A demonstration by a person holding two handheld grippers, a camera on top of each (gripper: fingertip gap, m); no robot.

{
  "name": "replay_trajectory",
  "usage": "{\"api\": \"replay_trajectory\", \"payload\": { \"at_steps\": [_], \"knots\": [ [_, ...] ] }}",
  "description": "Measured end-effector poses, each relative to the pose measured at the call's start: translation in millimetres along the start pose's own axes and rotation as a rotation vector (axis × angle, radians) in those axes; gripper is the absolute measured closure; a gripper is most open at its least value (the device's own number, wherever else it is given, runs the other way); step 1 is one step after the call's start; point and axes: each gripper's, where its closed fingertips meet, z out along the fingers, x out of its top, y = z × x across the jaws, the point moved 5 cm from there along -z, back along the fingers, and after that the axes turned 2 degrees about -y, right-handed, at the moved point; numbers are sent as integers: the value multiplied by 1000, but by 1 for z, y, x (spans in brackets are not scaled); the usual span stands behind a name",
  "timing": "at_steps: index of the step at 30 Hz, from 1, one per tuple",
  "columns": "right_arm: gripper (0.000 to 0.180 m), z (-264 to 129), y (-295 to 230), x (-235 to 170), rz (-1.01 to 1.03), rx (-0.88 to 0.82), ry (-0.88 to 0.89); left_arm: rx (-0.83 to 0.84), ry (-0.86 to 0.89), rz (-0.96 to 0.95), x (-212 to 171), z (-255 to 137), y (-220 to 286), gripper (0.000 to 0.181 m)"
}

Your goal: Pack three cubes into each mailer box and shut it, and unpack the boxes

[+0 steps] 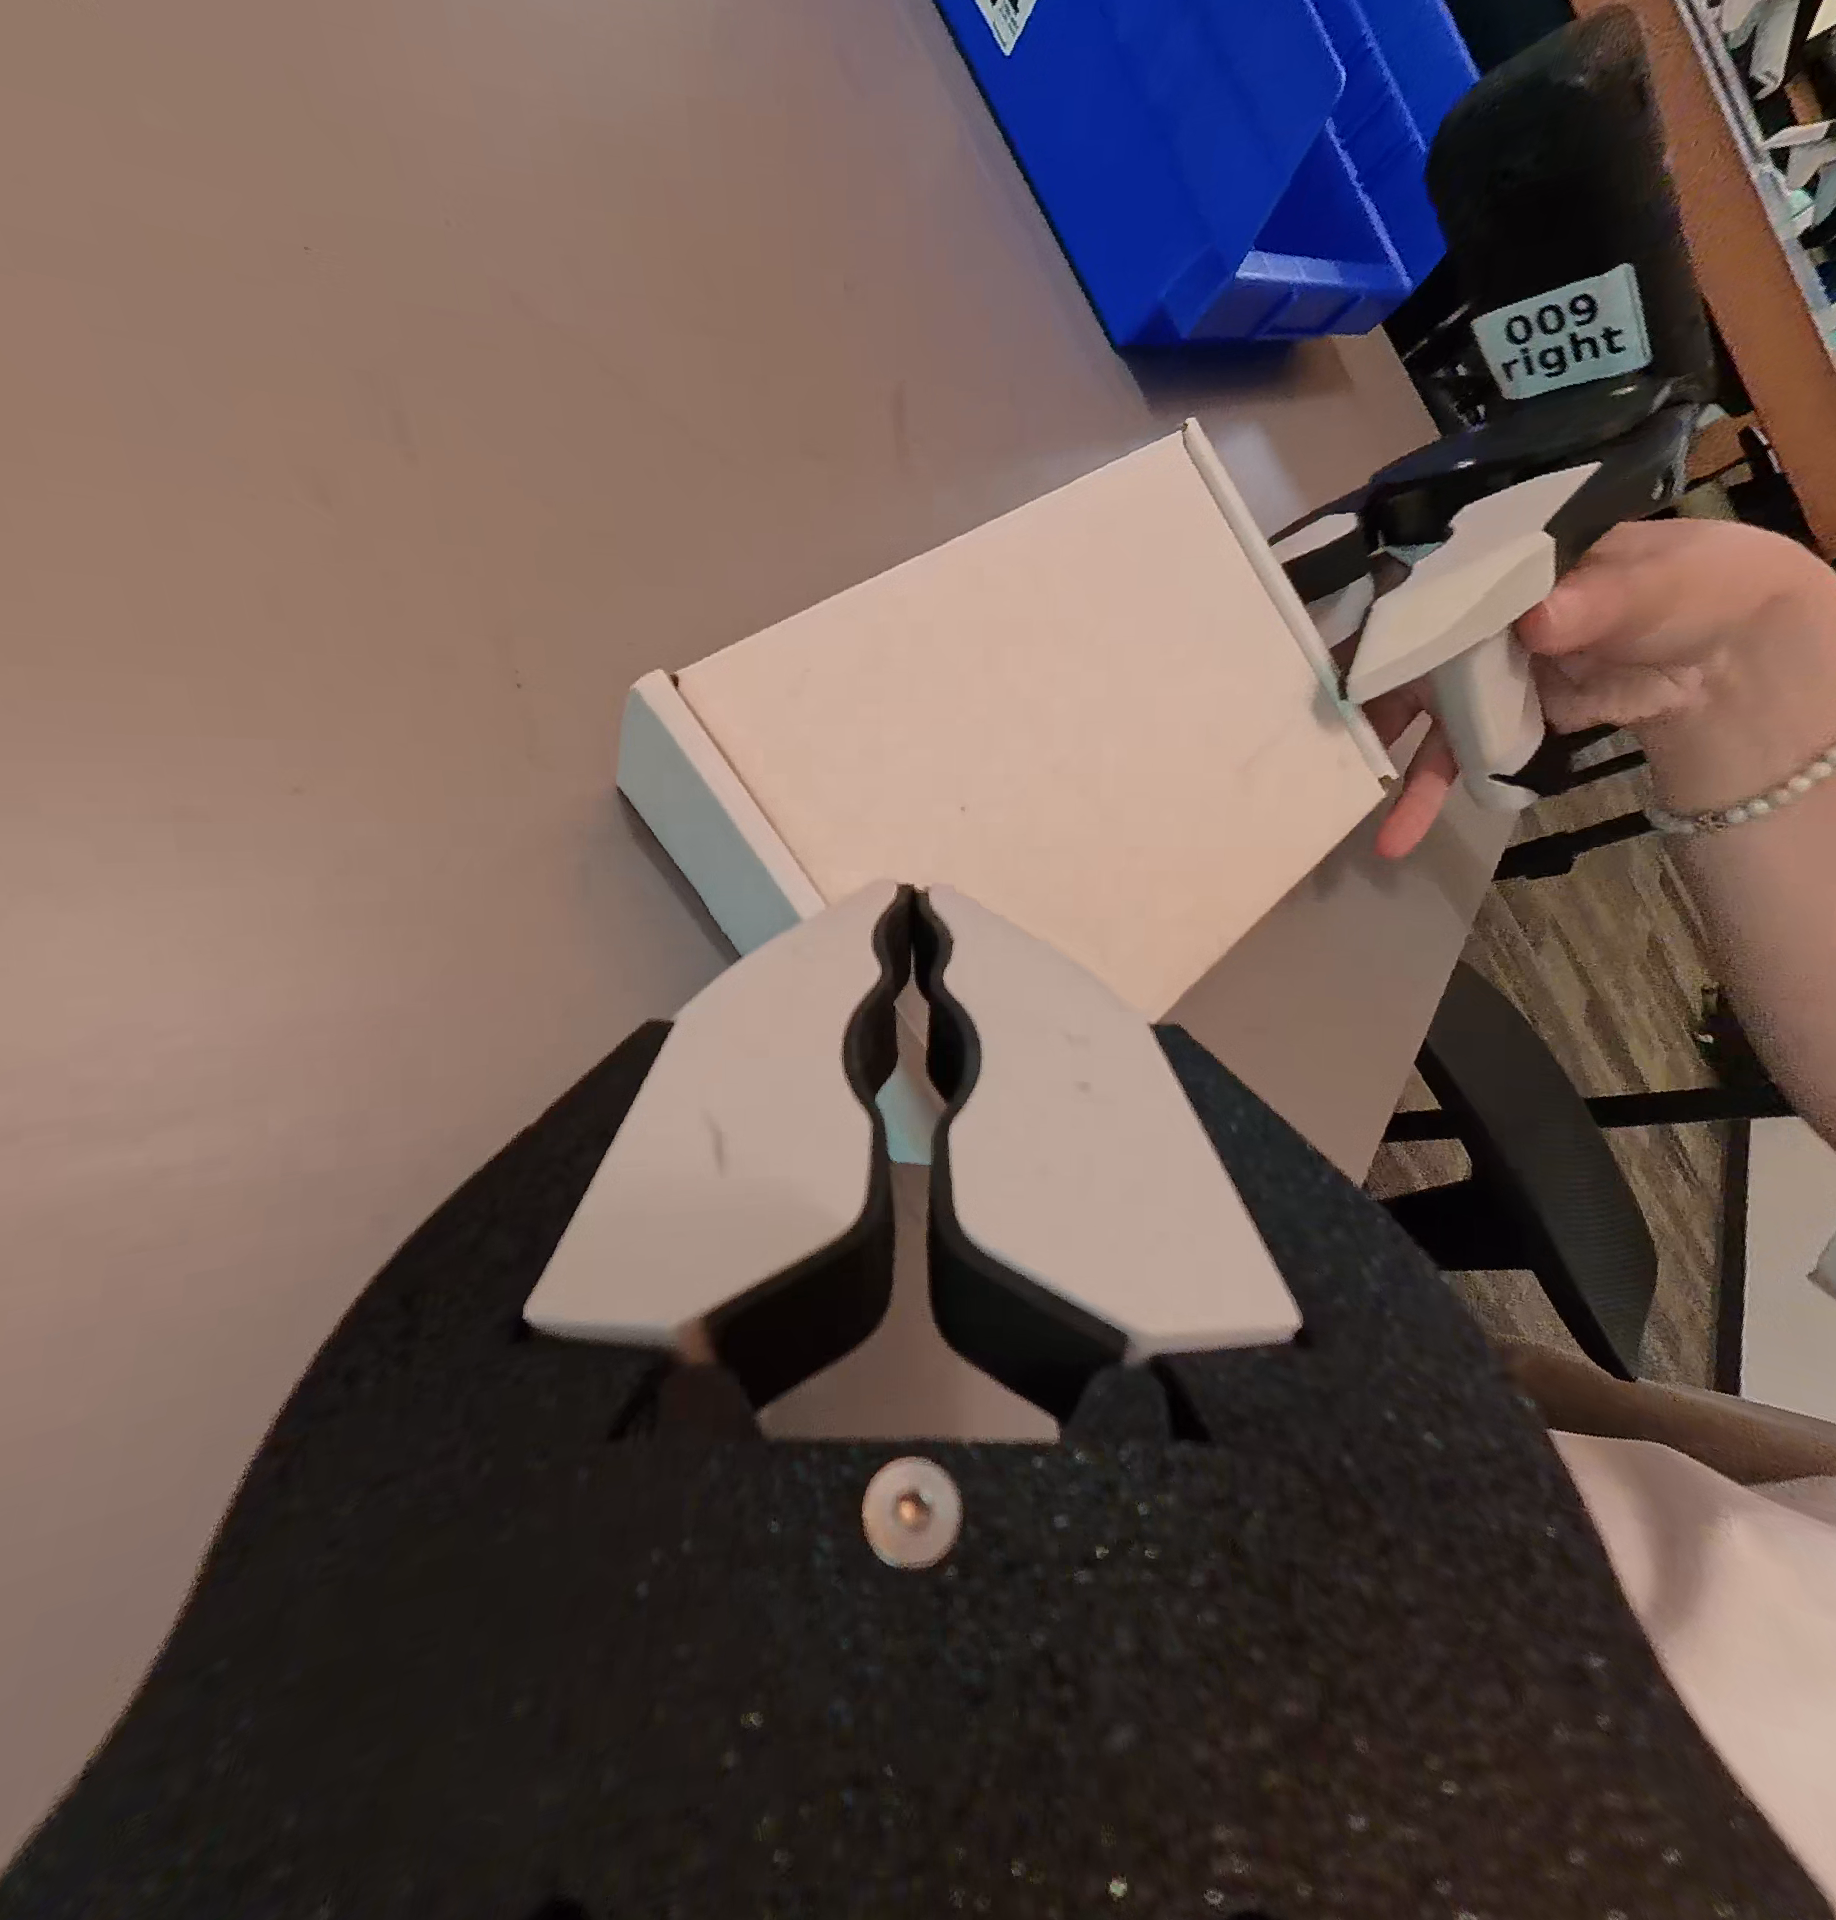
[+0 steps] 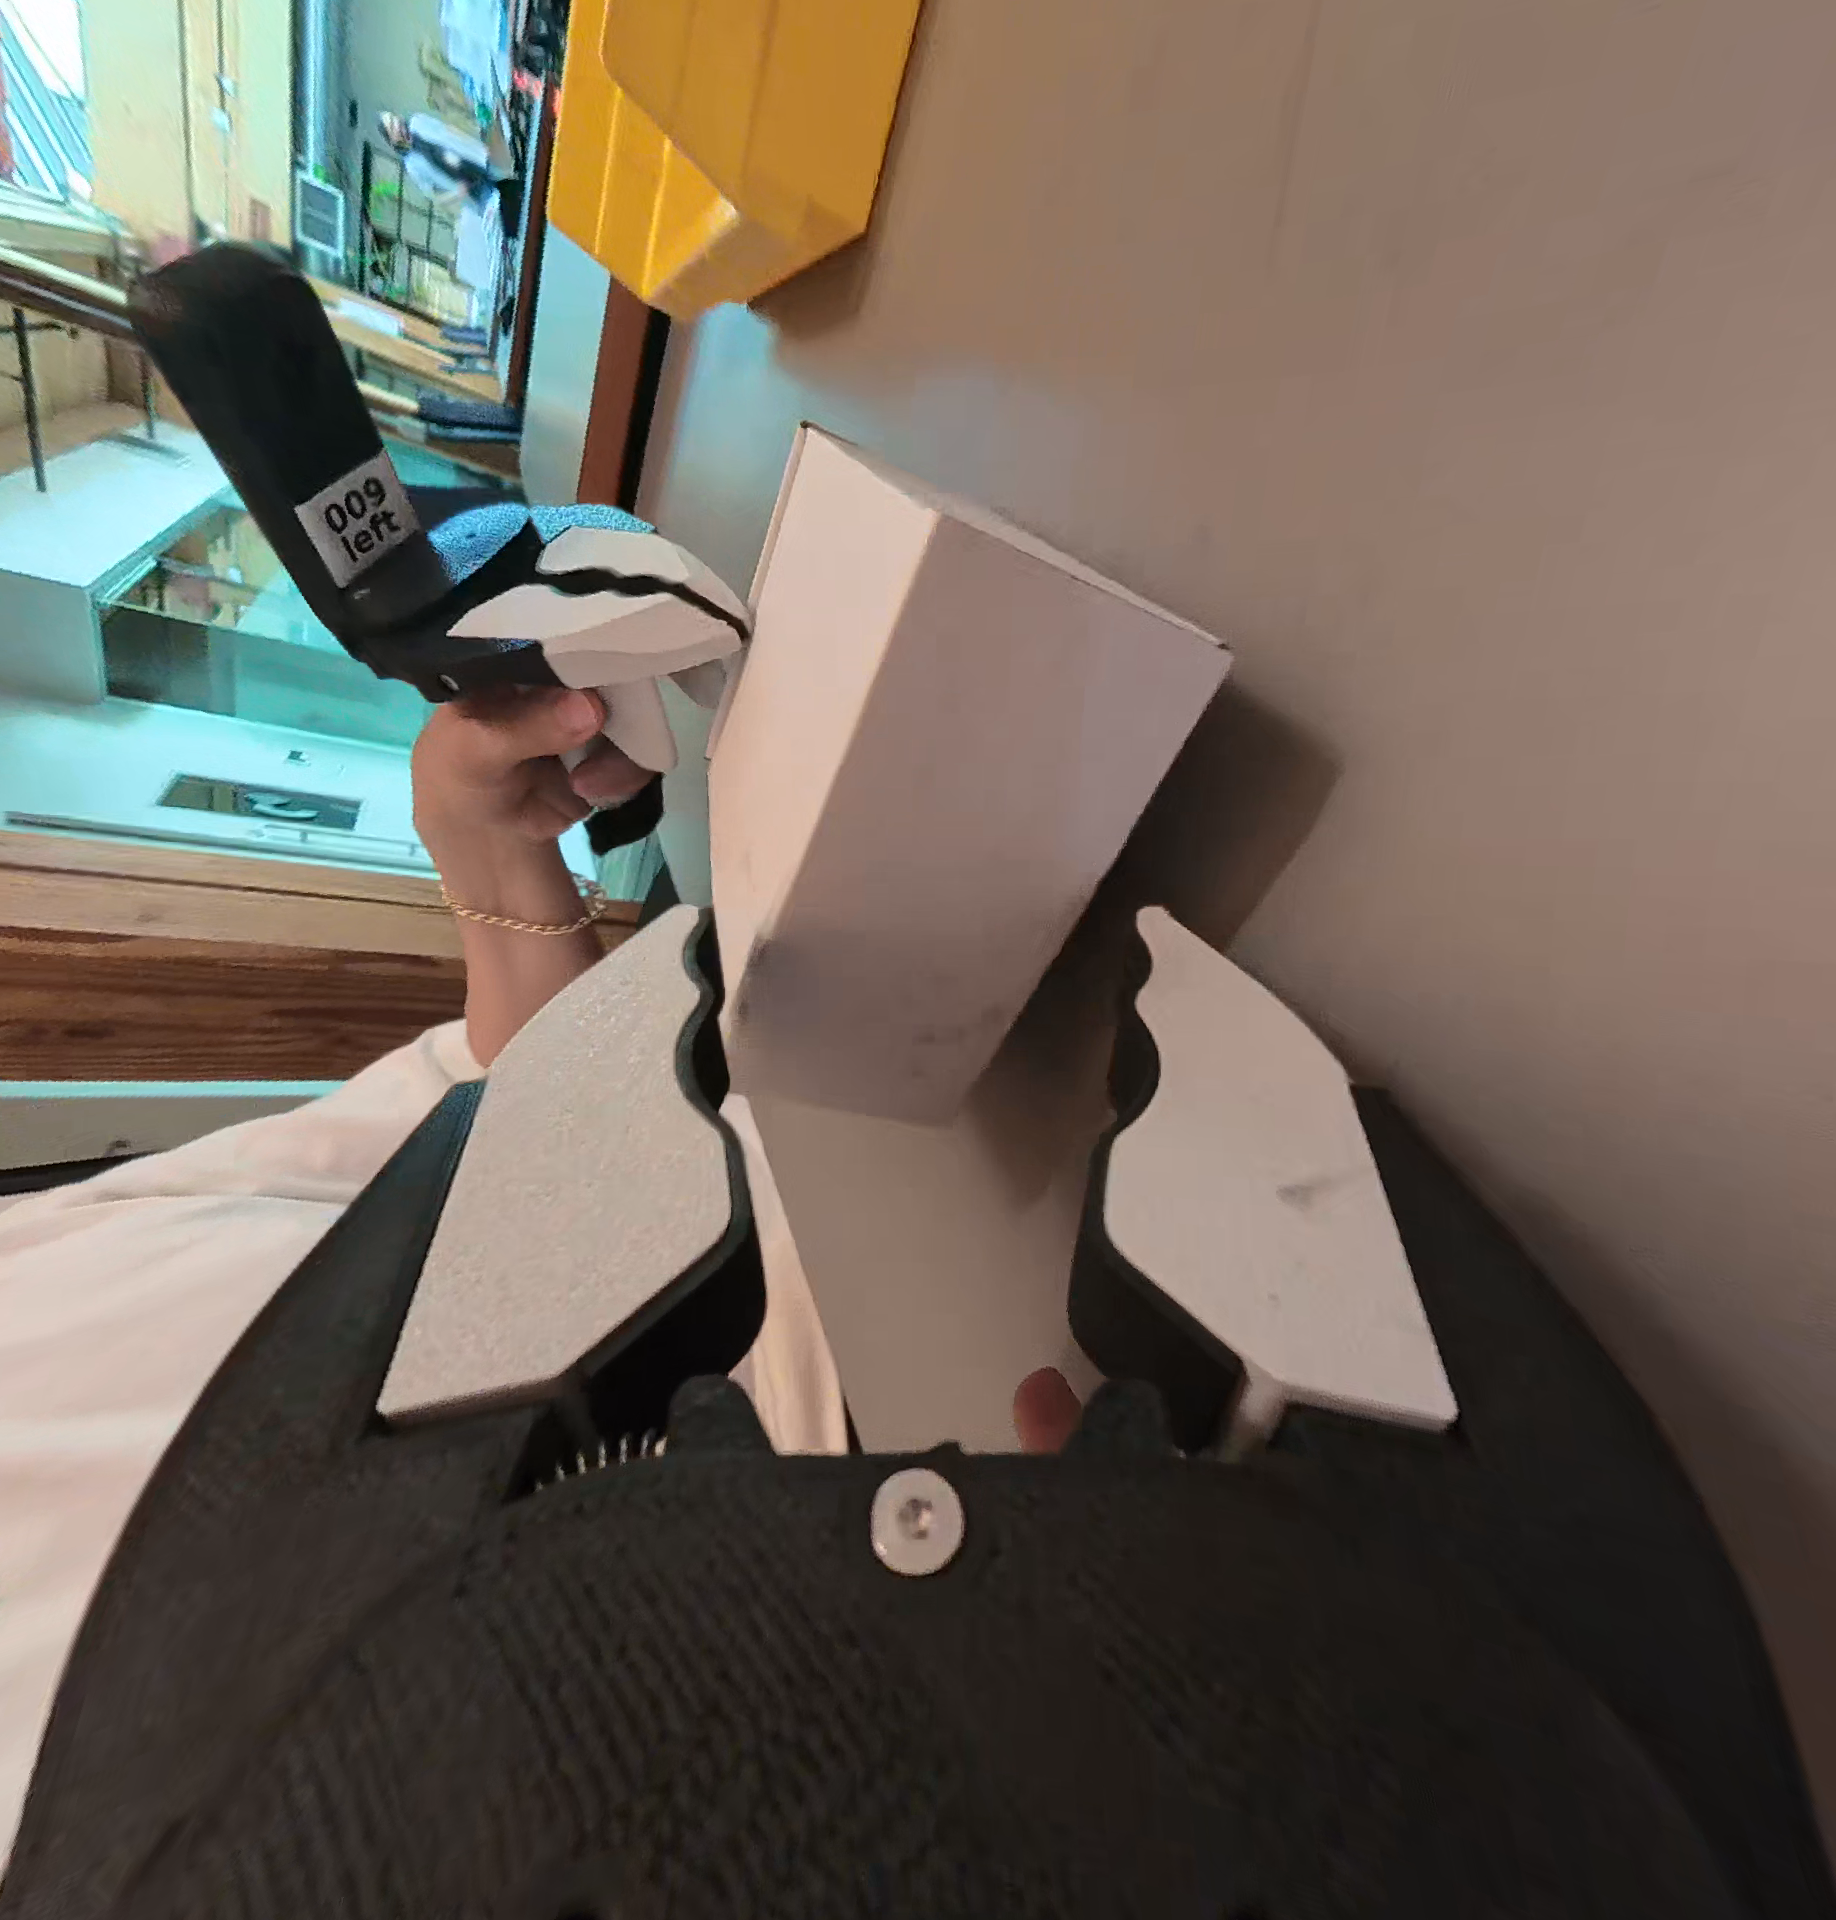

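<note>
A white mailer box [image 1: 1018, 727] lies closed on the table near its edge. My left gripper [image 1: 912, 896] is shut and empty, with its tips against the near edge of the lid. It also shows in the right wrist view [image 2: 732, 649], touching the box [image 2: 945, 779] at its far side. My right gripper [image 2: 919, 935] is open, with one finger on each side of the box's near corner. In the left wrist view the right gripper [image 1: 1345, 665] sits at the box's far right edge. No cubes are in view.
A blue bin [image 1: 1205, 156] stands on the grey table [image 1: 374, 520] beyond the box. A yellow bin [image 2: 737, 135] stands on the table in the right wrist view. The table edge runs close beside the box, with a black chair [image 1: 1537, 1143] below it. The tips of one gripper are about 15 cm away from the tips of the other.
</note>
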Motion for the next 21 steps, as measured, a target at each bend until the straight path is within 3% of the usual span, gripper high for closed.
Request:
{"api": "replay_trajectory", "payload": {
  "at_steps": [1, 7, 12, 16, 19, 21],
  "knots": [
    [107, 4, -1, 1, 11, 8, -21, -2, 5, 1, 0, 0, 0, 181],
    [108, 29, 4, 8, 55, 16, -65, -2, 45, 27, -2, -2, -3, 181],
    [112, 36, 9, 5, 113, 87, -105, -62, 167, 263, -4, -14, 4, 180],
    [112, 32, 3, 5, 151, 216, -114, -96, 464, 644, 11, -62, 33, 124],
    [113, 25, -3, 9, 168, 311, -101, 66, 371, 959, -1, -71, 32, 89],
    [113, 22, -6, 10, 162, 332, -111, 193, 321, 1161, -9, -72, 32, 78]
  ]
}}
